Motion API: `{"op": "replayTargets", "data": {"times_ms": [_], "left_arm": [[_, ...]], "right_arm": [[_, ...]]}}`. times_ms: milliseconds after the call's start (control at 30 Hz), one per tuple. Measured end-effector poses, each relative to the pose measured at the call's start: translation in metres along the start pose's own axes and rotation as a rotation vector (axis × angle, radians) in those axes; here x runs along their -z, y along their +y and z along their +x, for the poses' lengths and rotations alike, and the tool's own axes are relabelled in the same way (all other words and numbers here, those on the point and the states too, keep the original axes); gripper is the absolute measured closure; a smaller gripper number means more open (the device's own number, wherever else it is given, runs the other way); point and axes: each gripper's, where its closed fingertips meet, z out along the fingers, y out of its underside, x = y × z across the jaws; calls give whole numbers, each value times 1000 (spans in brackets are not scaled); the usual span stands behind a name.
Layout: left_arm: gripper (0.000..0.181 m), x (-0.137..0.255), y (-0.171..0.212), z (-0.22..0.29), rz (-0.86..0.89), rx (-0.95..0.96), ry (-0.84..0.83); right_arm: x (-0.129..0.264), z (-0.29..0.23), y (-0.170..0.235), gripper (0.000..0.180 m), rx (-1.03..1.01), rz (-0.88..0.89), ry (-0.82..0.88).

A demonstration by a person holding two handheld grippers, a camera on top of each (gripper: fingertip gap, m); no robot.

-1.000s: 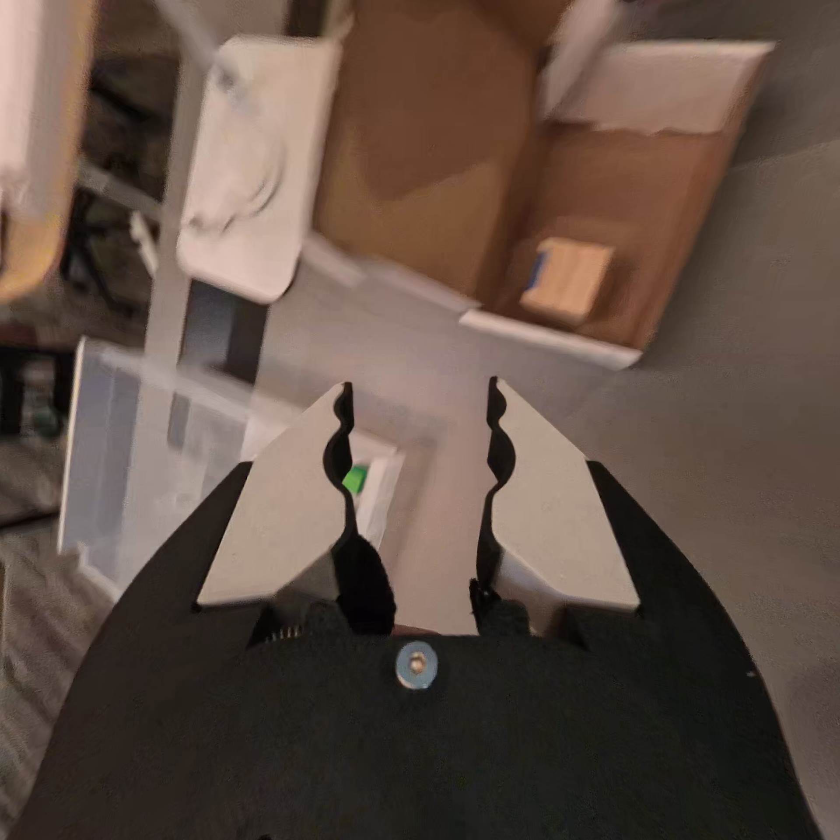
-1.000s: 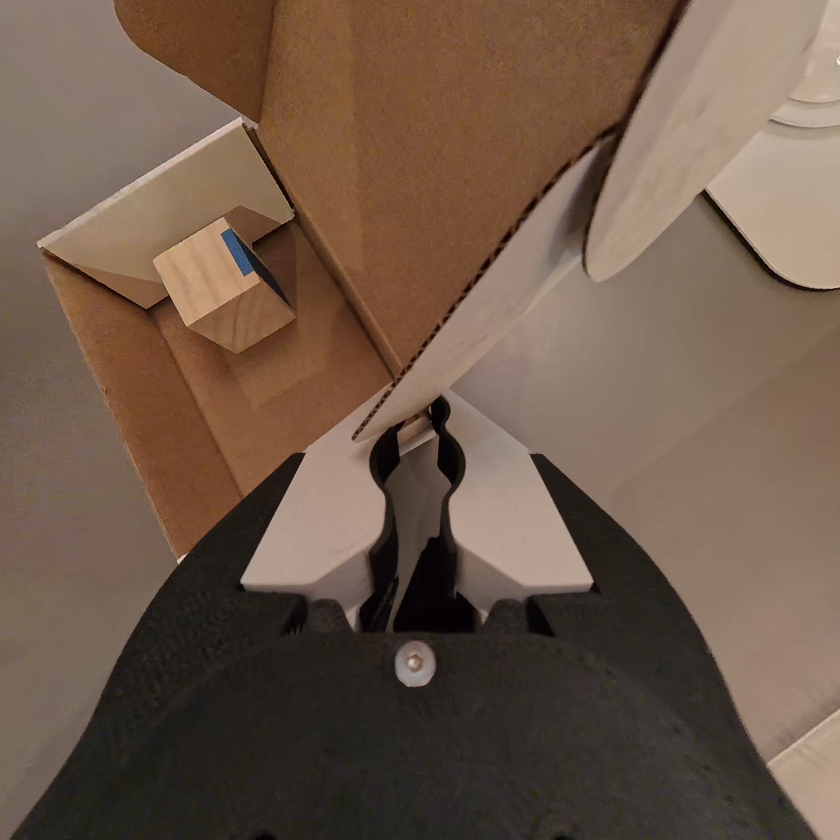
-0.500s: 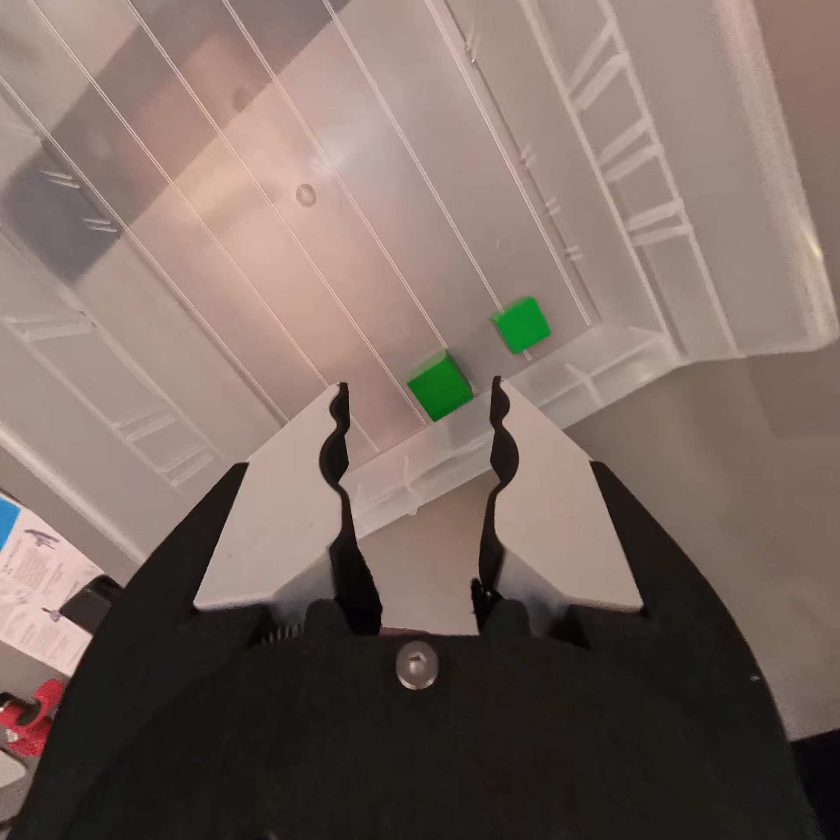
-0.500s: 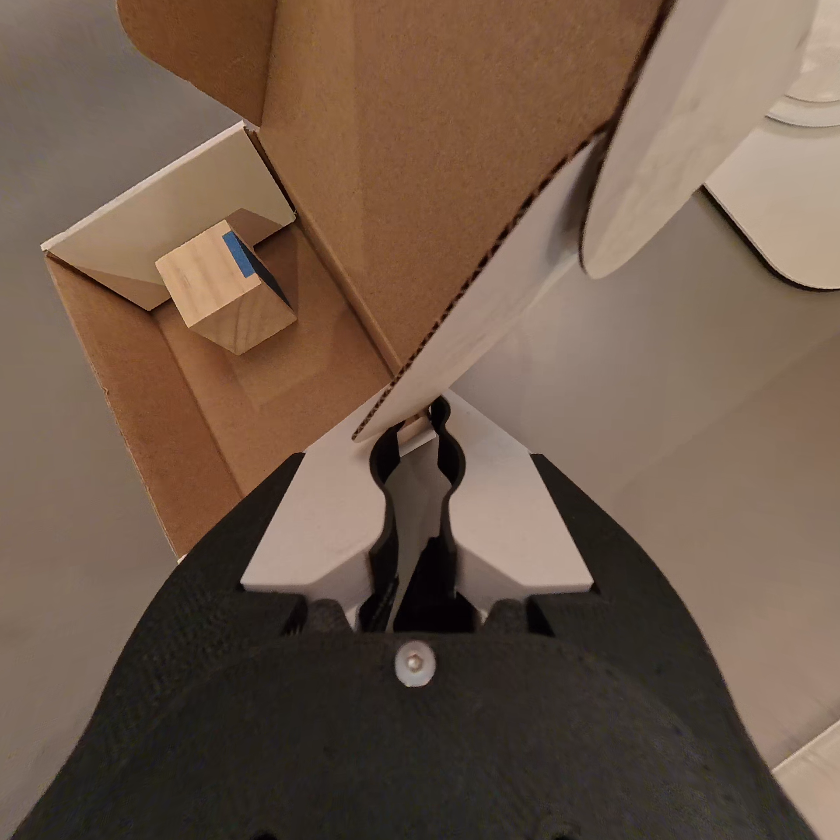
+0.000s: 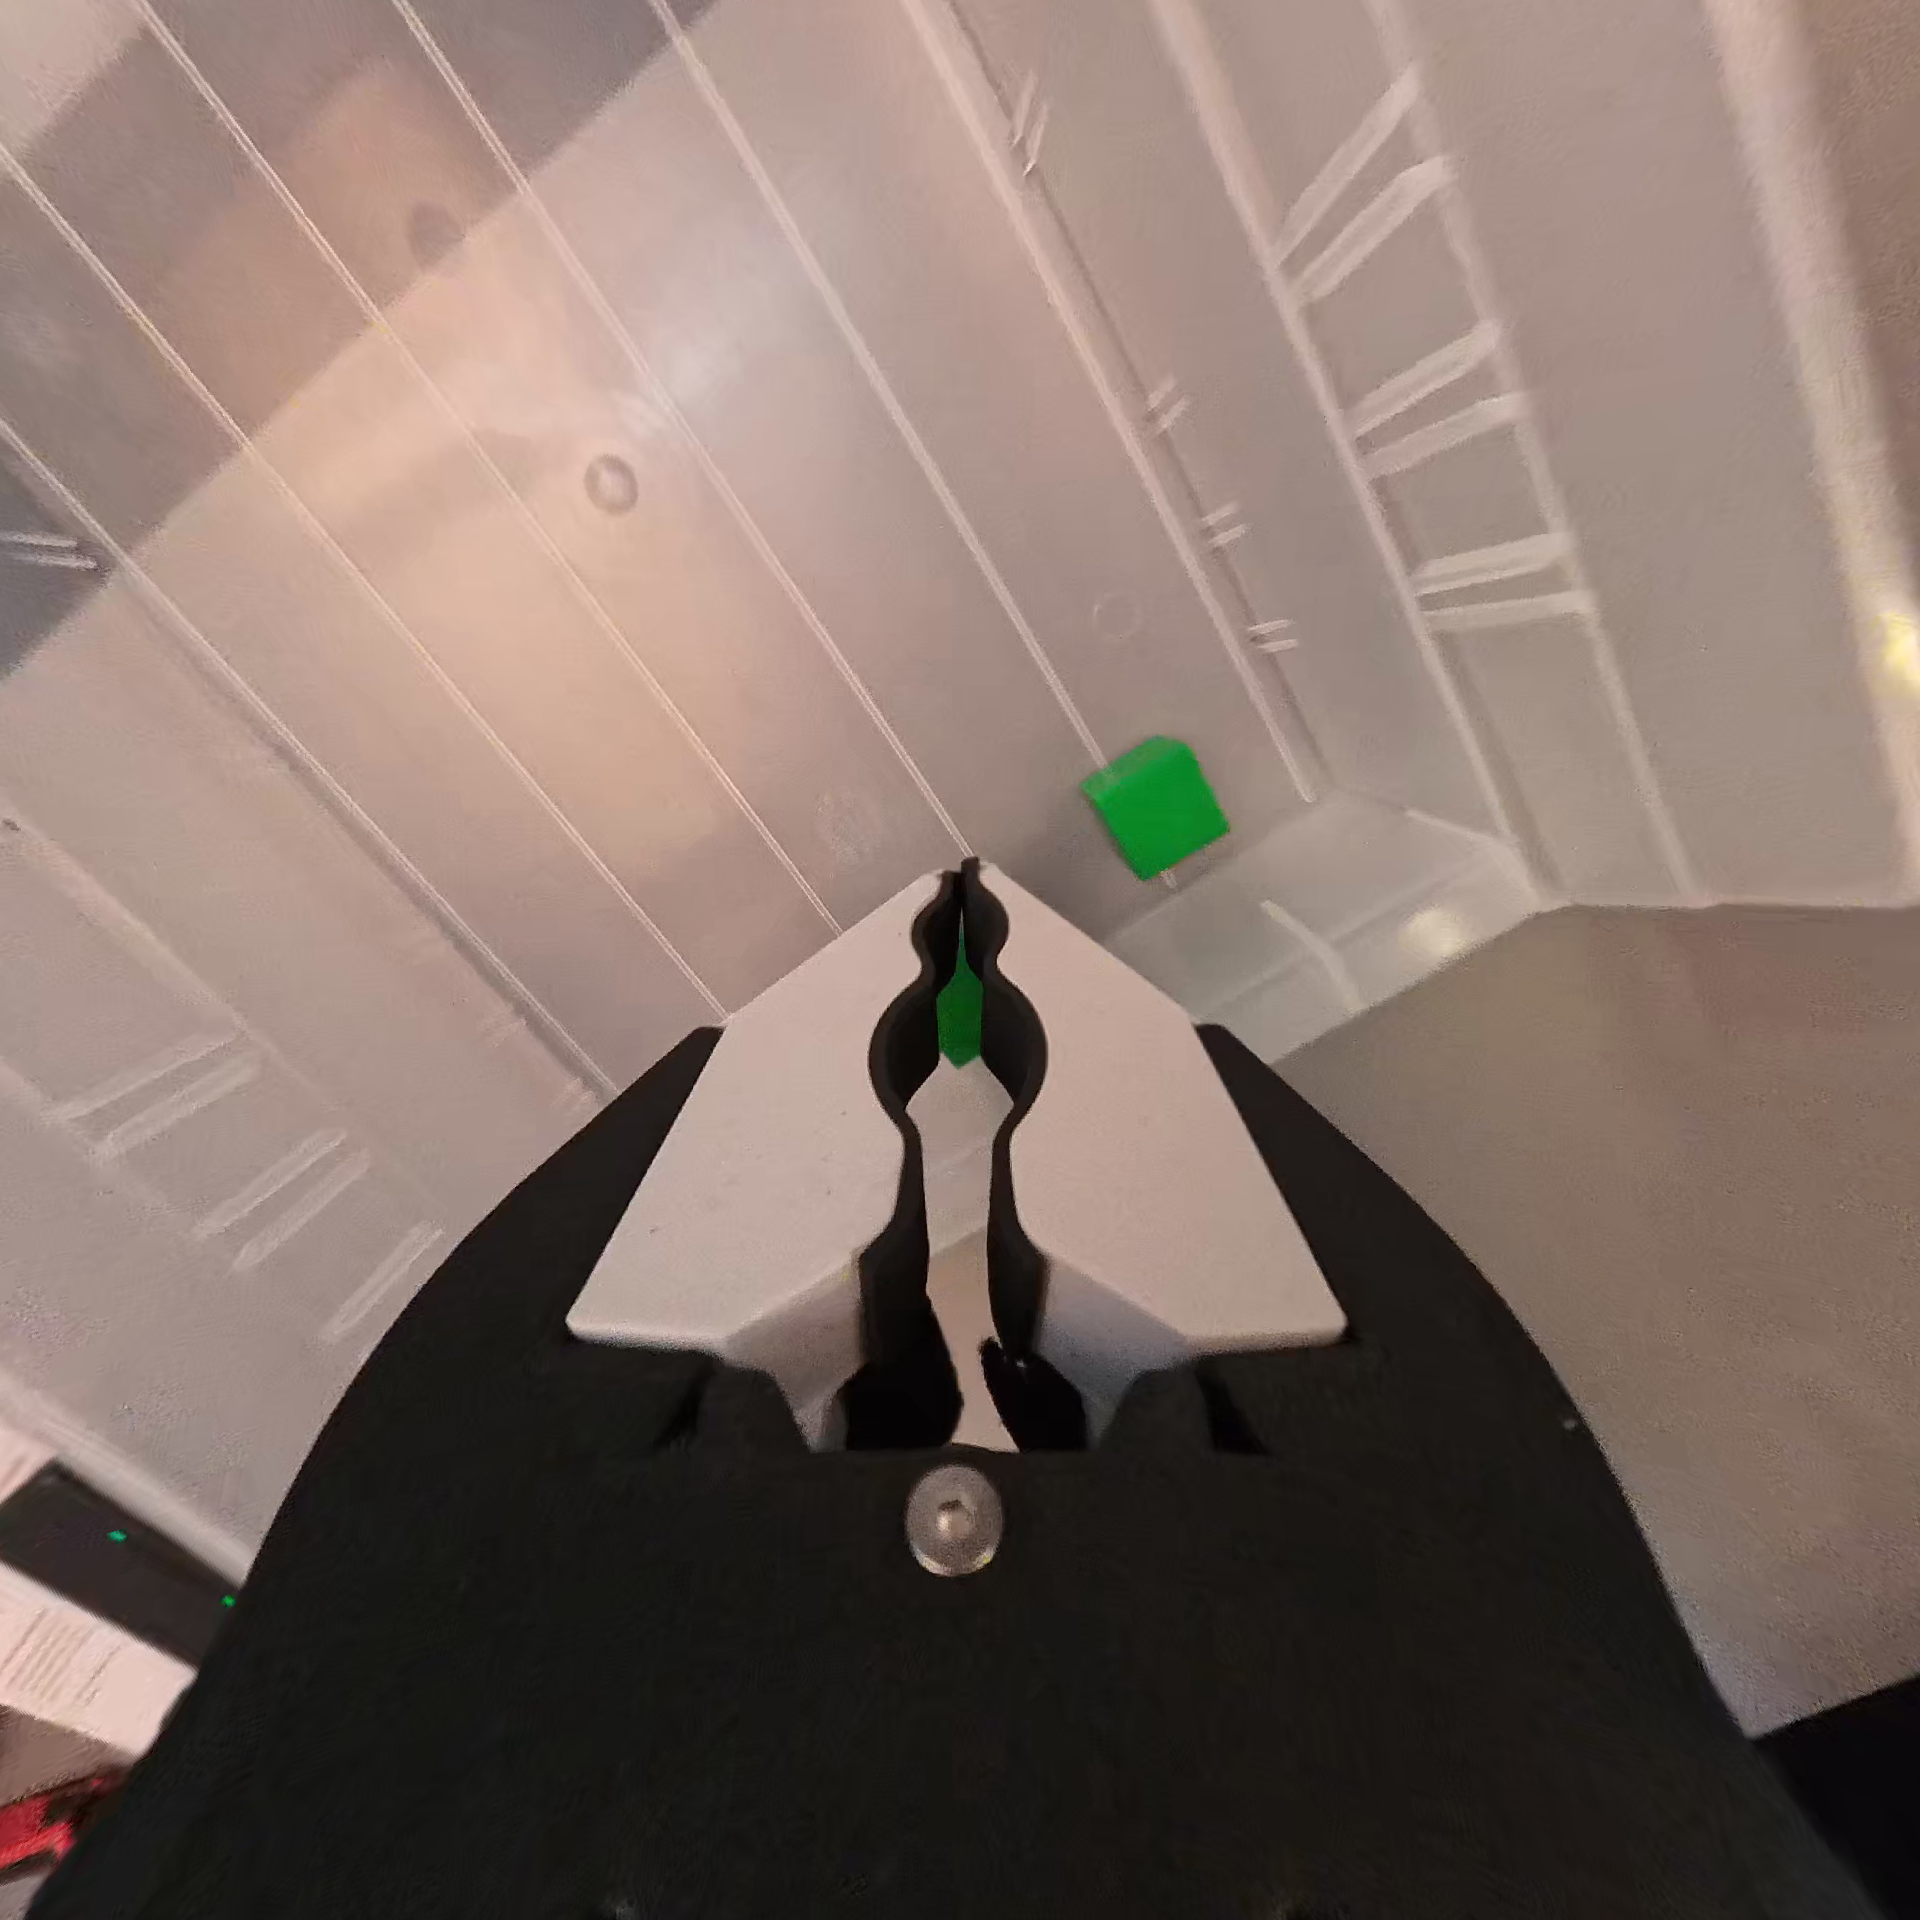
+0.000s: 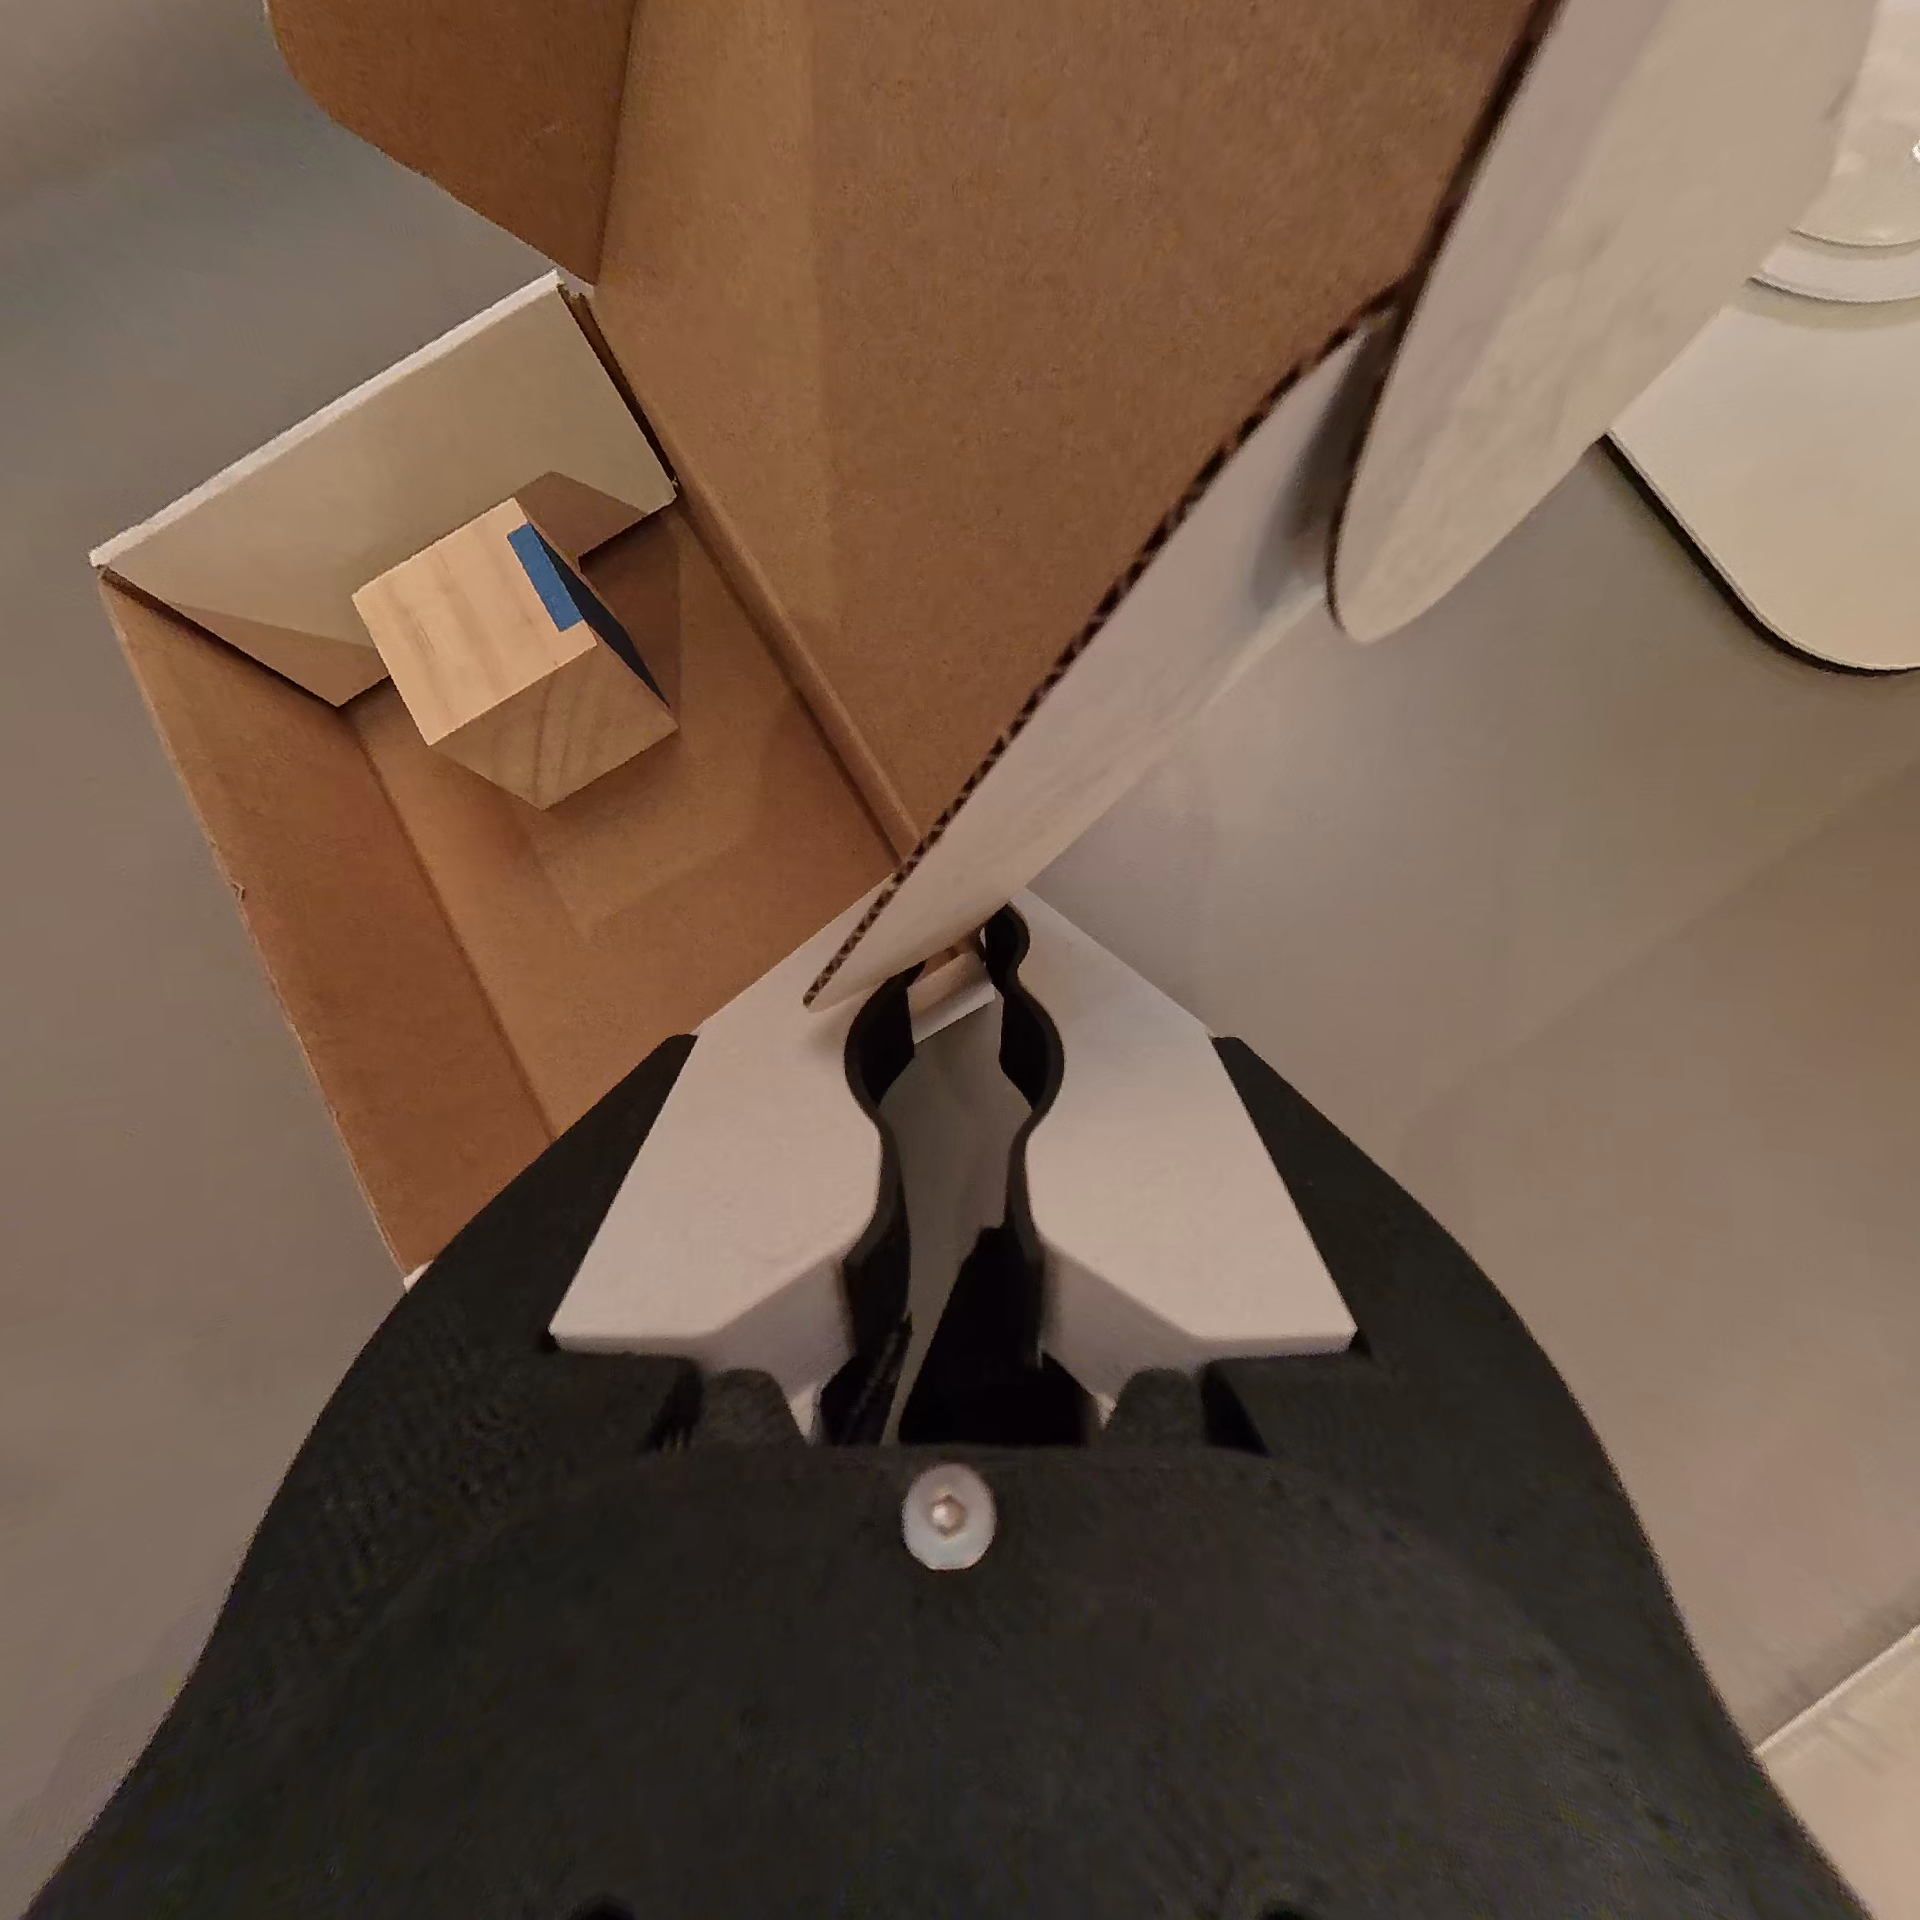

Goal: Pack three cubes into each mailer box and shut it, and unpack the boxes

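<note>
Inside the clear bin: two green cubes, one free near the corner, one a sliver between fingers.
Mailer box: one, open on grey table; one wooden cube with blue face inside.
Hidden: most of pinched cube.
Left gripper: angled into bin, tips together on green cube.
Right gripper: clamped on lid flap, held raised.
</note>
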Motion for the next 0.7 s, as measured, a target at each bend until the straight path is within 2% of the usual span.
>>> {"op": "replayTargets", "data": {"times_ms": [133,167,233,267,300,367,533,700], "left_arm": [[181,12,5,4,13,-41,-16],[168,11,9,-2,-10,-34,-51],[126,9,11,-3,-30,-8,-48],[111,8,11,-2,-32,10,-41],[106,7,12,-5,-46,27,-53],[113,3,19,-4,-98,52,-43],[156,-13,27,-4,-189,108,-50],[156,-11,24,-3,-176,93,-55]], "right_arm": [[0,0,0,171,-3,0,-1],[0,0,0,171,-2,0,-1],[0,0,0,171,-1,0,-1],[0,0,0,171,-1,0,0],[0,0,0,171,-1,0,0],[-1,0,0,171,1,-1,0],[0,0,0,171,3,-1,0],[0,0,0,171,6,-1,2]]}}
